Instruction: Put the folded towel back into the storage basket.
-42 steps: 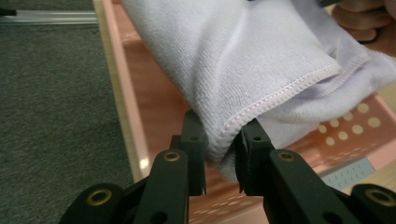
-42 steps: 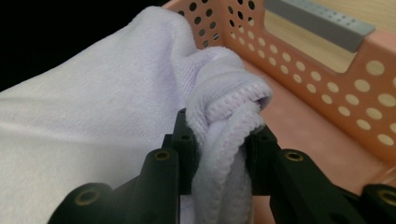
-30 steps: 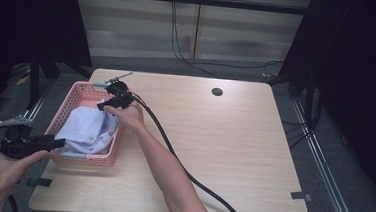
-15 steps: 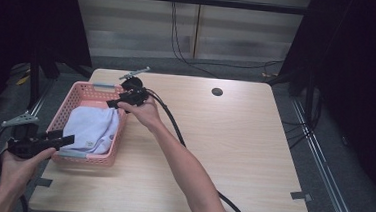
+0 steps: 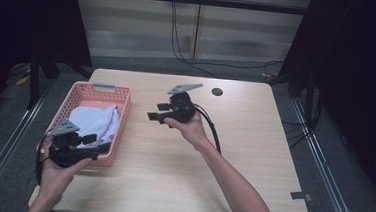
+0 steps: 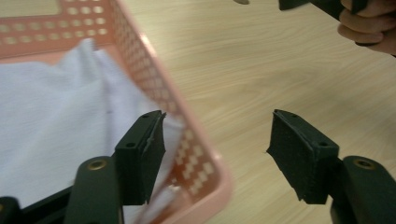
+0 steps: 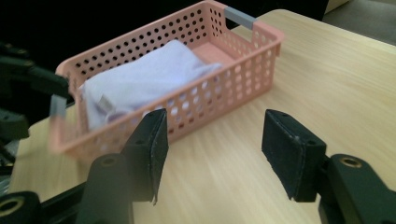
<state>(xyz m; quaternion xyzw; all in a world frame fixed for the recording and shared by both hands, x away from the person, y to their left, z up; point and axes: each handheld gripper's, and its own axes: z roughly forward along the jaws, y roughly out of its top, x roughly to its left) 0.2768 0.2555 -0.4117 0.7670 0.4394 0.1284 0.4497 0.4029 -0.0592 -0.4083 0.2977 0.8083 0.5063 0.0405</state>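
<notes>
My left gripper (image 5: 92,145) hangs at the pink basket (image 5: 121,112)'s near corner, released, jaws just widened, straddling its rim. The white cloth (image 5: 93,120) lies inside, its near end hidden. My right gripper (image 5: 156,112) hovers over the table (image 5: 253,140), released, jaws just narrowed, empty.

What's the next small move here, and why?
Probably ease the left gripper forward over the pink basket toward the white cloth: its jaws stand open and empty at the near corner, while the right gripper, also empty, hangs above bare table.
</notes>
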